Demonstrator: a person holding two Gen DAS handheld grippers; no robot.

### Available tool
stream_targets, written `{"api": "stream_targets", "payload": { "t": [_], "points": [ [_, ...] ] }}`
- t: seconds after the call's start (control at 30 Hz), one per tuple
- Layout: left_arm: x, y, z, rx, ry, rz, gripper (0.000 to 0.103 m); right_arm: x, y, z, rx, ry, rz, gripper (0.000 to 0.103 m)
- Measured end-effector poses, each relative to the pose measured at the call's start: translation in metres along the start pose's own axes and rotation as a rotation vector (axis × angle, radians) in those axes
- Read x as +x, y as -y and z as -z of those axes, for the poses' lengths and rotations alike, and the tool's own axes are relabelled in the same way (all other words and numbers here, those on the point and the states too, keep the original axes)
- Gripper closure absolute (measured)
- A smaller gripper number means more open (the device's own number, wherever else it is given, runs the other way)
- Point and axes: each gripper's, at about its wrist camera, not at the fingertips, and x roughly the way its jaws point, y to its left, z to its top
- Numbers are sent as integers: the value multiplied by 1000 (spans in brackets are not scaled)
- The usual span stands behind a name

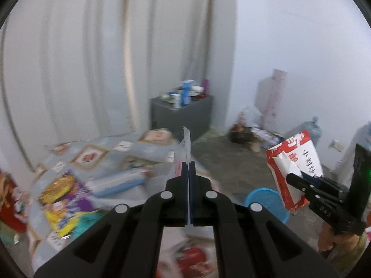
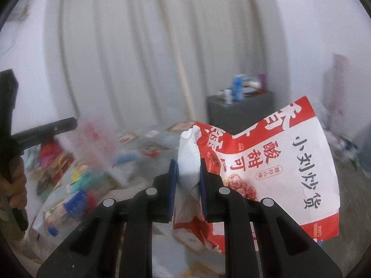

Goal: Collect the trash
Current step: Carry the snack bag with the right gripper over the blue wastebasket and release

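Observation:
My left gripper (image 1: 188, 165) is shut on a thin clear plastic wrapper (image 1: 185, 147), seen edge-on and sticking up past the pads. In the right wrist view that wrapper (image 2: 92, 139) hangs blurred under the left gripper (image 2: 69, 123). The right gripper (image 2: 188, 170) is shut on a crumpled fold of a red and white snack bag (image 2: 273, 159) printed with dark characters. The same bag (image 1: 293, 159) and the right gripper (image 1: 292, 178) show at the right of the left wrist view. A round blue basket (image 1: 266, 202) stands on the floor below the bag.
A patterned quilt (image 1: 109, 153) carries several packets, among them a yellow and purple one (image 1: 61, 201) and a pale blue roll (image 1: 116, 183). A grey cabinet (image 1: 180, 113) with bottles stands by the curtain. Bags and water jugs (image 1: 310, 129) crowd the far wall.

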Motion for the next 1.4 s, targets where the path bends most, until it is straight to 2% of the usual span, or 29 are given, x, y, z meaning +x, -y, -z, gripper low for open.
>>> {"api": "stream_targets", "payload": {
  "t": [0.1, 0.2, 0.33, 0.4, 0.43, 0.53, 0.63, 0.83, 0.9, 0.93, 0.97, 1.0, 1.03, 1.17, 1.3, 1.4],
  "points": [
    [20, 34, -11, 18, -14, 84, 103, -10, 39, 5, 80, 3, 46, 87],
    [54, 69, -21, 11, -70, 207, 103, -12, 82, 15, 201, -10, 72, 87],
    [122, 126, -30, -18, -211, 389, 103, -4, 134, 33, 367, -27, 87, 87],
    [148, 151, -30, -6, -260, 423, 103, 4, 159, 39, 454, -37, 85, 87],
    [172, 172, -28, 11, -305, 448, 103, 13, 178, 47, 521, -45, 68, 87],
    [221, 213, -19, 57, -381, 454, 103, 33, 232, 63, 700, -73, 64, 87],
    [273, 260, 1, 128, -460, 454, 102, 51, 271, 79, 815, -92, 90, 86],
    [347, 302, 43, 177, -570, 422, 102, 96, 328, 114, 1018, -133, 87, 83],
    [361, 307, 52, 177, -585, 414, 101, 114, 342, 125, 1065, -160, 90, 79],
    [371, 312, 58, 186, -599, 404, 101, 123, 348, 130, 1080, -183, 109, 68],
    [374, 312, 61, 190, -613, 399, 94, 129, 351, 133, 1093, -202, 126, 56],
    [381, 315, 66, 197, -640, 387, 83, 130, 356, 139, 1103, -215, 132, 52],
    [385, 317, 70, 197, -653, 379, 79, 132, 359, 143, 1114, -229, 134, 46],
    [382, 317, 71, 180, -634, 371, 66, 129, 362, 154, 1156, -233, 140, 42],
    [372, 313, 68, 185, -603, 372, 60, 120, 359, 151, 1111, -222, 142, 39],
    [368, 310, 62, 170, -583, 368, 60, 117, 359, 155, 1095, -229, 123, 39]
  ]
}}
